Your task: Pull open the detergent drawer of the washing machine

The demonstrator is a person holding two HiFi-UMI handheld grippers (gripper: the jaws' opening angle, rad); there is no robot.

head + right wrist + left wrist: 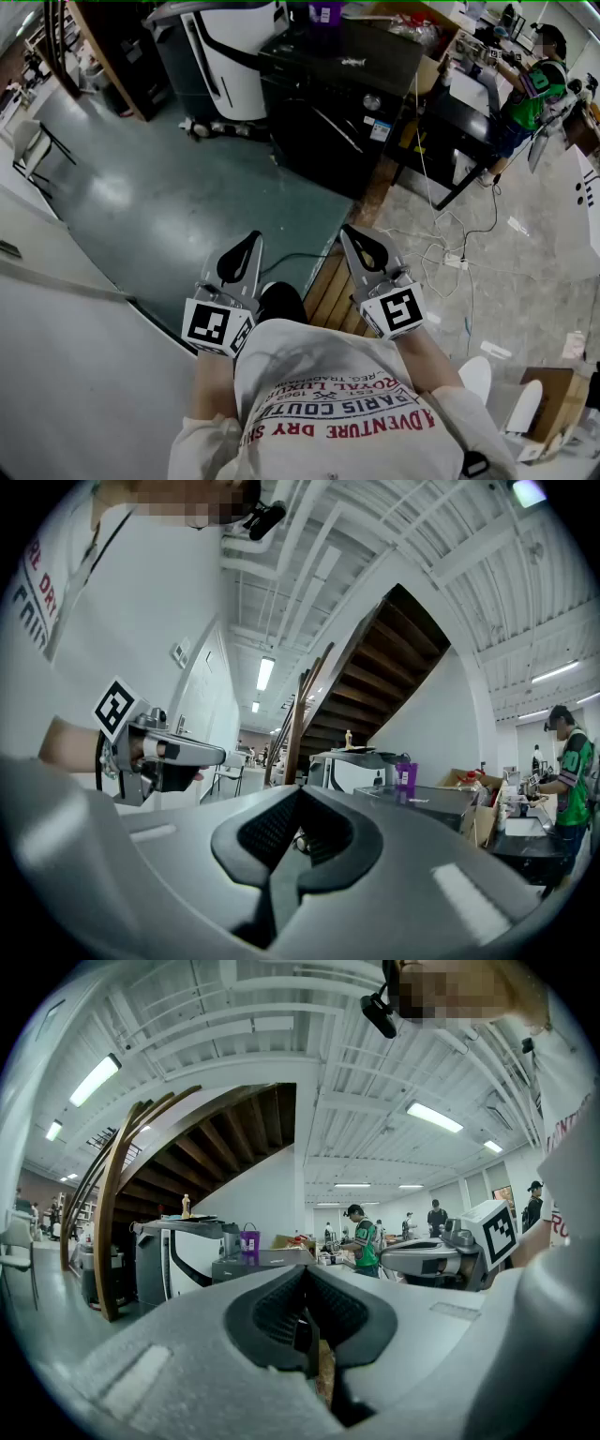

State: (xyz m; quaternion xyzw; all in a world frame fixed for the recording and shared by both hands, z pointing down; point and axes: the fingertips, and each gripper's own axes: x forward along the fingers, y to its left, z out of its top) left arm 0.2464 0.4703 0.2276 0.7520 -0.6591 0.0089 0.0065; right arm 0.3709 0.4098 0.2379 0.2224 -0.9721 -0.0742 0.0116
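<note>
Claws first: holding the left claw point(246, 242) and the right claw point(354, 234) level at the waist, side by side, both pinched fully shut and gripping nothing. Pointing both out over the green floor point(187, 187) toward a dark machine point(337, 94), likely the washer, standing well apart ahead, a little to the right, and carrying a purple tub point(325, 13) on its lid. Picking up that same machine in both claw views, beyond the closed tips.

Not making out the drawer from here. Guessing at the top edge of the front, near the round knob point(372, 101), but too small to tell.

Judging the right claw as the nearer one, being on the machine's side of the body. Expecting a walk forward before anything else, then opening that claw and hooking the drawer front. Reckoning on a pull straight back toward the body, along the drawer's own length, with the claw level.

Leaving aside the white unit point(230, 56) just left of the machine and the person in green point(530, 98) far off to the right.
</note>
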